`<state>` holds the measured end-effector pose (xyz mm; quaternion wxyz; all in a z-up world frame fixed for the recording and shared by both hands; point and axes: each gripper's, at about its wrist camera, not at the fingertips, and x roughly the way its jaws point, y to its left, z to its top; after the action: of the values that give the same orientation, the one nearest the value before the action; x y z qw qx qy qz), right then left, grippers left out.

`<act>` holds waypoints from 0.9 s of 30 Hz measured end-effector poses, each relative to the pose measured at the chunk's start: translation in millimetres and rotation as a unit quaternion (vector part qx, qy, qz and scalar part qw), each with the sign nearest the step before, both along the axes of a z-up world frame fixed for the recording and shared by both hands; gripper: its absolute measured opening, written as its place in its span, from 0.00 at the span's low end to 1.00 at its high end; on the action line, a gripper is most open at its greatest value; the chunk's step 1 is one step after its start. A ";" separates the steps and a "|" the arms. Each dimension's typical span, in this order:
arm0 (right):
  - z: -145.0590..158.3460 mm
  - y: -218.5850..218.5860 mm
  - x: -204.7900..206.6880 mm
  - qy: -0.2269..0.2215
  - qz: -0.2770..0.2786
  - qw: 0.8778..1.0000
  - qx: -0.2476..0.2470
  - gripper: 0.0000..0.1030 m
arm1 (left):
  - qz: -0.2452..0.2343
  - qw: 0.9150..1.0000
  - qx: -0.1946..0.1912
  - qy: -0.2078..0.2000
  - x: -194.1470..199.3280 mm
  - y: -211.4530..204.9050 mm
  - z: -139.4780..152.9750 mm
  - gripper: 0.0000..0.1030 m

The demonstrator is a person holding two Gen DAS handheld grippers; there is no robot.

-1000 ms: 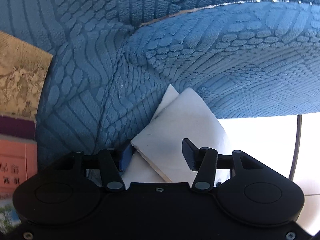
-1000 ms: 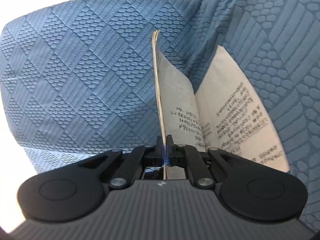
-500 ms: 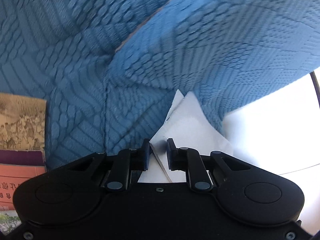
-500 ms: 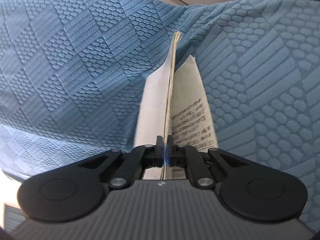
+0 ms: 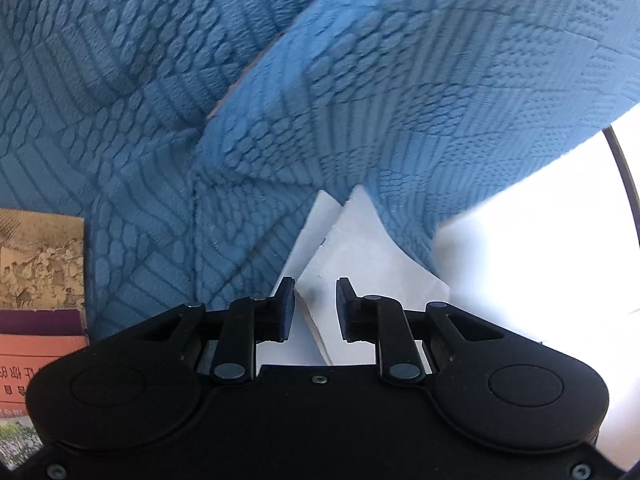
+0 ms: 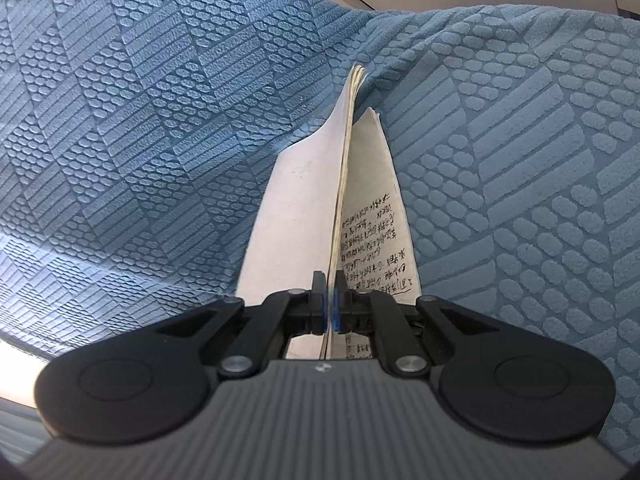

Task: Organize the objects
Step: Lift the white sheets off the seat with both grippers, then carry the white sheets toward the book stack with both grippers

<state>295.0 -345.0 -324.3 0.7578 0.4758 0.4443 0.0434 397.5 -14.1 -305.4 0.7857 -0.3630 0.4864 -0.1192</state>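
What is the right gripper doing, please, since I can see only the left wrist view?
Observer: The right gripper is shut on a thin sheaf of notebook pages, seen edge-on.
Operator: Is anything written on them?
Observer: Yes, the page just right of the clamped sheaf carries dark handwriting.
Operator: Does the sheaf touch anything?
Observer: Its far end reaches up to a fold in the blue fabric; I cannot tell whether they touch.
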 end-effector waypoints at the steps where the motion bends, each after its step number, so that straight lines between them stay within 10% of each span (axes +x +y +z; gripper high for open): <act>1: -0.2 -0.2 0.0 0.000 -0.001 1.000 0.000 0.06 | -0.003 1.000 0.000 0.000 0.4 -0.5 0.4 0.19; 13: 3.7 -7.9 1.0 0.033 -0.016 0.999 -0.012 0.20 | 0.003 1.000 -0.029 0.000 -0.5 -2.6 -4.0 0.05; 17: 18.1 -17.8 -13.3 0.011 -0.045 0.999 -0.007 0.77 | -0.006 0.999 -0.035 -0.009 -3.8 -7.3 3.9 0.03; 27: 18.7 19.7 -37.5 -0.020 -0.003 0.989 0.148 0.80 | -0.013 0.999 -0.035 0.001 -8.4 -16.3 14.1 0.02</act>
<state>257.5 -325.4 -305.6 0.6877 0.5832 0.4166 0.1162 389.1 -30.4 -291.3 0.7705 -0.3836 0.4877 -0.1459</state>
